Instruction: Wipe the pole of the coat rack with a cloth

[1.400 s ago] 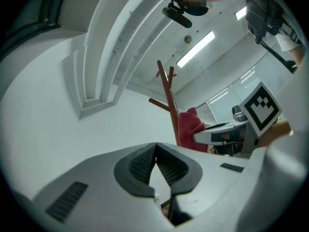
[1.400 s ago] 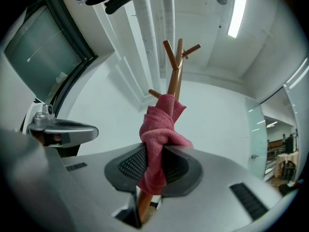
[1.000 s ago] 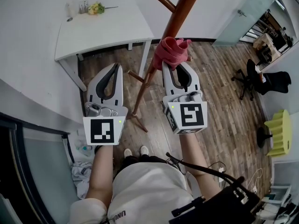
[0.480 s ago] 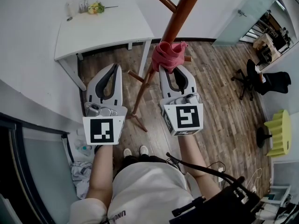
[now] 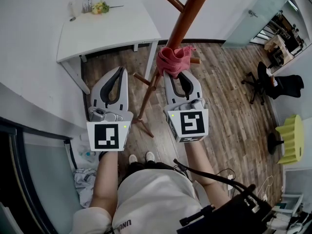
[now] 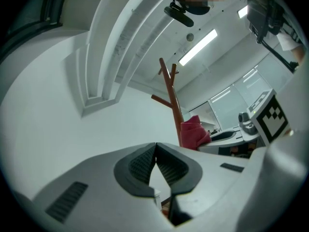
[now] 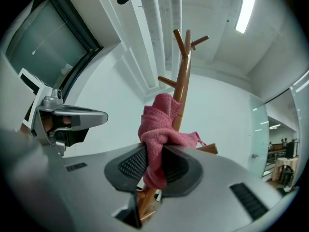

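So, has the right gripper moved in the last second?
Yes: the right gripper slid the cloth slightly down the pole, toward its base.

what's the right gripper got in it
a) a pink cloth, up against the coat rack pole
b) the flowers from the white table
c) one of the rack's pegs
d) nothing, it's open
A: in the right gripper view the right gripper is shut on the pink cloth, which bunches against the brown pole.
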Demonstrator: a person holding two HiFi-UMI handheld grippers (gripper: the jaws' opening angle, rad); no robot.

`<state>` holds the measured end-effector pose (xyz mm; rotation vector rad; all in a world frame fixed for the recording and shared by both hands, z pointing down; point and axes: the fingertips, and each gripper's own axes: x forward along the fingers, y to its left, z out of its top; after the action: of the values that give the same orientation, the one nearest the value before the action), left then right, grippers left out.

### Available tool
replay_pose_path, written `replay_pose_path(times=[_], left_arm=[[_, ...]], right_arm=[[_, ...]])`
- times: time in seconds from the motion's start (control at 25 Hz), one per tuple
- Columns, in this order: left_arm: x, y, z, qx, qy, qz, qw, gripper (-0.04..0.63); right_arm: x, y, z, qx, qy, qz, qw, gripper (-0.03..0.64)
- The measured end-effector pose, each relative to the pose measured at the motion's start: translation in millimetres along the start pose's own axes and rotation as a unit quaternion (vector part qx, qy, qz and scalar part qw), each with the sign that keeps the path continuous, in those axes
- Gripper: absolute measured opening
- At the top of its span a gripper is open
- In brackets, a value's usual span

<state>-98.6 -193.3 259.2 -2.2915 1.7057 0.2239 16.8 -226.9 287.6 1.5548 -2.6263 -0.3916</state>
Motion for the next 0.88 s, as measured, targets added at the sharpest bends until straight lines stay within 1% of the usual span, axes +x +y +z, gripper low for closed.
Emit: replay_pose_path(times=[0.16, 0.64, 0.88], left_arm=[[0, 1, 0, -0.002, 0.001, 0.003, 1.0000, 0.014], [-2, 2, -7, -0.002, 0.008, 0.004, 1.0000, 0.014], [-3, 0, -8, -0.002, 0.009, 0.002, 1.0000, 0.014]], right_arm=[[1, 4, -5, -0.010, 0.007, 0.003, 1.000, 0.078], [1, 11, -24, -0.005, 0.029, 0.011, 0.999, 0.078], [-4, 10, -29, -0.020, 0.037, 0.008, 0.999, 0.078]])
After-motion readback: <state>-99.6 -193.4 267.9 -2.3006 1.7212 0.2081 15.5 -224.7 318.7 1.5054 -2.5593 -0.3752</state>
